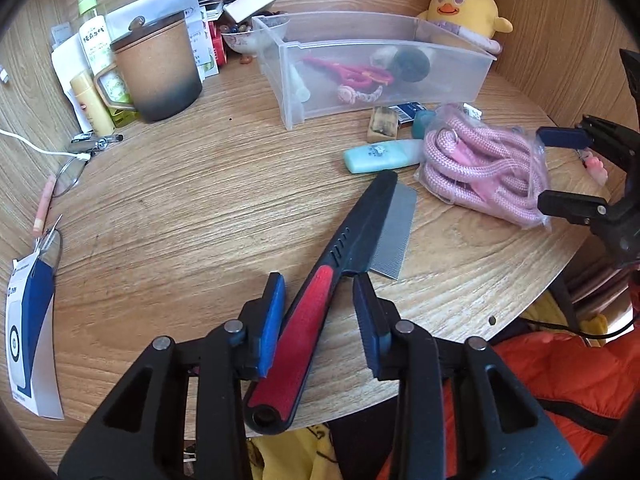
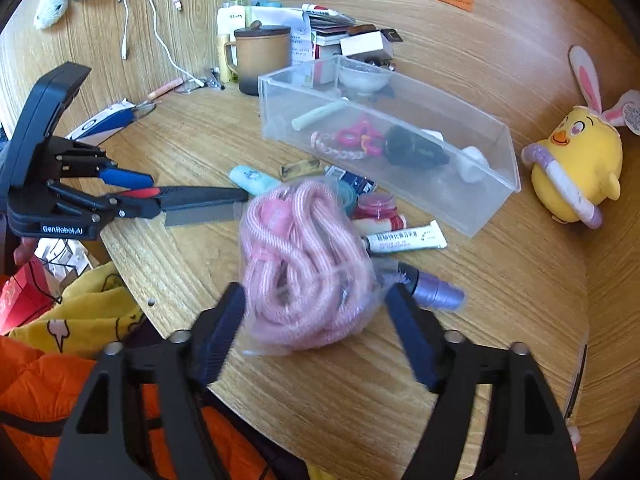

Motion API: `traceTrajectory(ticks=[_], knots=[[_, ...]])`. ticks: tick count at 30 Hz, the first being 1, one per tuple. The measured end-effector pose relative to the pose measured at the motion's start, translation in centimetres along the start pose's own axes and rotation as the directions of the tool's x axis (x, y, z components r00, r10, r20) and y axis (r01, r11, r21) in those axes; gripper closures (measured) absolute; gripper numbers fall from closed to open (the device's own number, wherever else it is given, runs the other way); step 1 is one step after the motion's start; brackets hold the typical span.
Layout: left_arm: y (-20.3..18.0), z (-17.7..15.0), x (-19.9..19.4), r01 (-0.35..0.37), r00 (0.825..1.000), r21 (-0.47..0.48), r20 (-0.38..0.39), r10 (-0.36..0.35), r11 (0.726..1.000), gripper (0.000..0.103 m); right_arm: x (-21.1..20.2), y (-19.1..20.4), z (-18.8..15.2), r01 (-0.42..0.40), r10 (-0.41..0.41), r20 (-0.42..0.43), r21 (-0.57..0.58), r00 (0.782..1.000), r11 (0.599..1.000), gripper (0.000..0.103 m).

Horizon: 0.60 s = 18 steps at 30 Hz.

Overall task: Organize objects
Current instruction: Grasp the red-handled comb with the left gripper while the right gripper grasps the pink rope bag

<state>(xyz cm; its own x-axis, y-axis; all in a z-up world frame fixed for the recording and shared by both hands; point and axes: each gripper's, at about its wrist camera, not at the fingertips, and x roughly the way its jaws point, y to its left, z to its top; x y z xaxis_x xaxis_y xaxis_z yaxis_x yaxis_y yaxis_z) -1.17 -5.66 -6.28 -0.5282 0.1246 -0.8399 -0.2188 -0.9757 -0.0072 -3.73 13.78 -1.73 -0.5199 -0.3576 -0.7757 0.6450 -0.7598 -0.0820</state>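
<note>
- Bringing both grippers to the near edge of the round wooden worktop (image 1: pixel 192 208), we are lining up two things for the clear plastic bin (image 1: pixel 360 36) at the far side.
- We are setting the left gripper (image 1: pixel 320 288) astride the red handle of the flea comb (image 1: pixel 340 252); its jaws are standing partly apart, the blue pad on the left looking close against the handle and the right one a little clear, so we cannot tell whether it is gripped yet.
- We are keeping the comb's metal teeth pointing right, away from the pads, which leaves the thick handle free for a firm hold.
- We are holding the right gripper (image 2: pixel 316 320) wide open around the bagged pink rope (image 2: pixel 304 264), gripping nothing; the bundle is lying just right of the comb.
- We are judging that the soft, slippery bag needs that wide spread.
- The bin is already holding scissors and small toys, with room left.
</note>
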Motion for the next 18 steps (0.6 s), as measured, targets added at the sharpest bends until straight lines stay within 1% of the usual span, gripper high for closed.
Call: traceTrajectory(ticks=[2,4,6,9,11,14,15,18], knots=[[0.0,-0.2,-0.1,-0.003,1.0,-0.011,0.005,0.003,1.0,0.07,0.5,0.3,0.8,0.004,-0.004,0.0,-0.024,1.0,1.0,0.023],[0.0,-0.5,-0.3,-0.001,1.0,-0.02,0.005,0.001,1.0,0.075,1.2,0.8,1.5,0.01,-0.01,-0.009,-0.055,1.0,0.998,0.021],[0.1,-0.7,-0.6,0.011,1.0,-0.032,-0.003,-0.011,0.999,0.08,2.4,1.2,2.0,0.004,-0.007,-0.038,-0.081,0.999,0.997,0.021],[-0.1,-1.1,-1.1,0.03,0.999,-0.037,-0.02,-0.031,0.999,0.083,4.0,1.7,2.4,-0.002,-0.008,-0.082,-0.115,0.997,0.993,0.02],[-0.4,-1.4,-1.2,0.027,0.999,-0.021,-0.018,-0.028,0.999,0.083,4.4,2.0,2.5,0.016,-0.028,-0.081,-0.144,0.996,0.989,0.017],[-0.6,-1.3,-1.2,0.031,0.999,-0.005,-0.01,-0.031,1.0,0.081,4.9,2.1,2.8,-0.003,-0.012,-0.091,-0.165,0.996,0.986,0.017],[-0.7,-1.1,-1.1,0.033,0.999,-0.006,-0.007,-0.033,0.999,0.079,5.1,2.1,2.9,-0.006,-0.011,-0.1,-0.168,0.995,0.986,0.017],[-0.4,-0.8,-0.8,0.062,0.998,-0.03,0.007,-0.062,0.998,0.079,5.8,2.4,3.0,-0.014,-0.008,-0.119,-0.187,0.993,0.982,0.017]])
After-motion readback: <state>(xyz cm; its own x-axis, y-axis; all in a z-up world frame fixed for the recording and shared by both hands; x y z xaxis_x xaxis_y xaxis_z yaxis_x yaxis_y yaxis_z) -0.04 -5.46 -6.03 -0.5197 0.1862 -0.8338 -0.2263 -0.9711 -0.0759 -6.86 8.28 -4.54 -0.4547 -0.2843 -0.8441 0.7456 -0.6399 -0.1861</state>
